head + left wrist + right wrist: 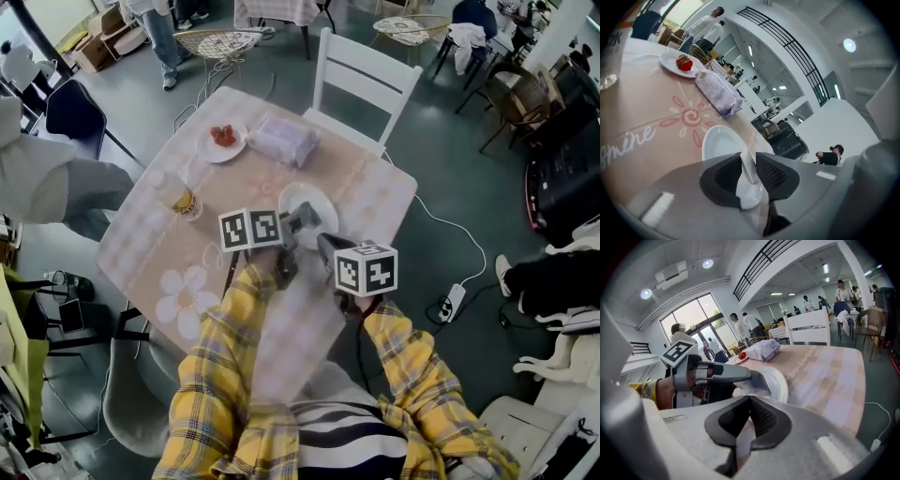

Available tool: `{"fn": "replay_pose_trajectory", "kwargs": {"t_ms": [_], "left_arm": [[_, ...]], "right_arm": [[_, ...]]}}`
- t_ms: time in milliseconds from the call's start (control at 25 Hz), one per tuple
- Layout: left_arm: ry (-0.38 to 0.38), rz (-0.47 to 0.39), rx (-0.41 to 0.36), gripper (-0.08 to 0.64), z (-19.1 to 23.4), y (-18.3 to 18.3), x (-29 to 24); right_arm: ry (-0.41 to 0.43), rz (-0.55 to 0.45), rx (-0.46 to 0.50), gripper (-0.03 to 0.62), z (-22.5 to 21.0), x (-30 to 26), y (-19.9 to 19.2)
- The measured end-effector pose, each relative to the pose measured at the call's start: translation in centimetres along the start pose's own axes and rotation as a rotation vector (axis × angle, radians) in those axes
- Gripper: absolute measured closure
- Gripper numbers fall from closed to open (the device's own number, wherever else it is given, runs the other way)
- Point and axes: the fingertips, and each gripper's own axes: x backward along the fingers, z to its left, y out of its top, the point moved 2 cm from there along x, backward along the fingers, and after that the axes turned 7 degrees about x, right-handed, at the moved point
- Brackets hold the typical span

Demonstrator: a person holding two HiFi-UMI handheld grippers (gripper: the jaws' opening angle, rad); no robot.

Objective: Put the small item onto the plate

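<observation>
The left gripper (750,157) is pinching a white item (749,174) over the plate's (715,140) near edge on the pink table (647,117). The right gripper (749,401) is hovering beside it, closed and empty.

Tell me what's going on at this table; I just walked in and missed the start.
A person in a yellow plaid shirt is working two handheld grippers over the table. The left gripper pinches a small white item over the white plate, which has nothing on it. The item is not yet released. The right gripper is shut and empty, close beside the left one.
</observation>
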Motion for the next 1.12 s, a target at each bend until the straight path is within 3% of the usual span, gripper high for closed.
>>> {"fn": "replay_pose_trajectory", "kwargs": {"t_ms": [240,440,680,880,960,1120], "left_arm": [[0.148,0.006,-0.231,0.397,1.0,0.3,0.3],[0.215,0.012,-0.336,0.364,1.7,0.0,0.2],[0.201,-0.091,-0.361,0.384,1.4,0.6,1.3],[0.161,-0.194,-0.341,0.513,1.0,-0.1,3.1],[0.151,-0.203,-0.339,0.556,0.9,-0.8,3.7],[0.09,-0.178,-0.326,0.557,0.2,-2.8,4.6]], "right_arm": [[-0.001,0.0,0.001,0.592,0.0,0.0,0.1],[-0.003,0.004,-0.001,0.592,-0.2,0.1,-0.2],[-0.009,0.005,-0.013,0.592,-0.4,0.4,-0.6],[-0.016,0.003,-0.031,0.592,-0.5,0.7,-1.1],[-0.017,0.001,-0.035,0.592,-0.3,0.8,-1.3],[-0.019,-0.005,-0.047,0.592,0.4,1.1,-1.8]]}}
